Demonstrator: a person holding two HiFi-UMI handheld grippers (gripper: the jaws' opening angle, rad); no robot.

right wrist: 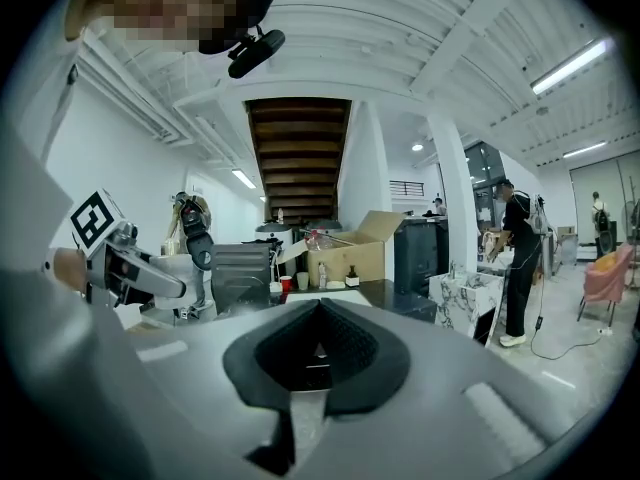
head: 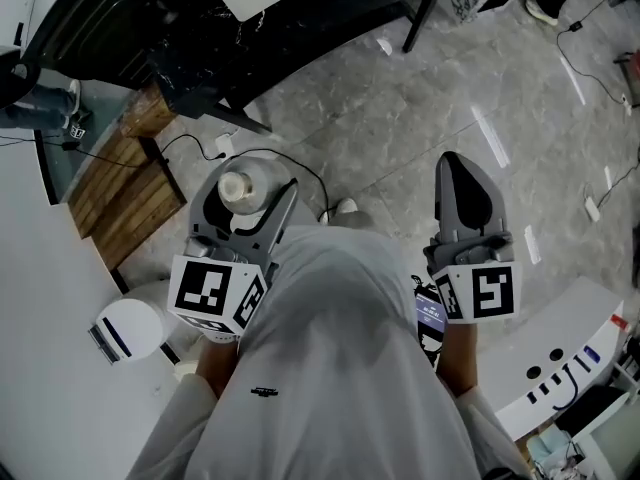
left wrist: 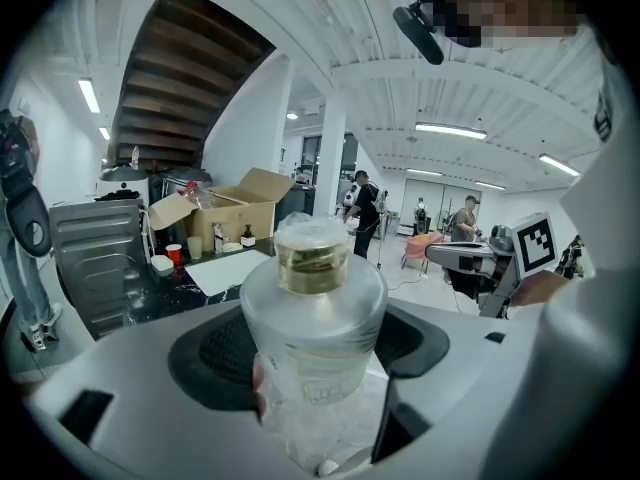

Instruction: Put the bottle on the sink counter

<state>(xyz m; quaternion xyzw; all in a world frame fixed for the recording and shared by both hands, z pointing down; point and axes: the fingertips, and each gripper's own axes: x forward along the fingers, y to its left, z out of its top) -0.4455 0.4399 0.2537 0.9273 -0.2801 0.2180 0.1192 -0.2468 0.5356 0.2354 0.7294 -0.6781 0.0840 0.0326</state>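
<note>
Half the job looks done, I judge: the bottle (left wrist: 313,313) is off any surface and in my left gripper (head: 243,200), but it has not reached the sink counter. That dark tabletop (left wrist: 170,283), with what looks like a steel sink (left wrist: 92,258) at its left end and a cardboard box (left wrist: 235,213) behind, lies well ahead of me. In the head view I stand on the pale floor (head: 400,118) with the tabletop up at the top edge, well apart from both grippers. What is left is to carry the bottle over, set it upright on a bare patch and let go.

On the left, my fingers (left wrist: 215,353) are clamped on the frosted body of the bottle from both sides, below its shoulder; it stands upright, gold cap on top.

My right gripper (head: 467,193) carries nothing: its fingers (right wrist: 350,358) are pressed together with no gap and nothing between them, and it hangs over the floor, touching nothing.
</note>
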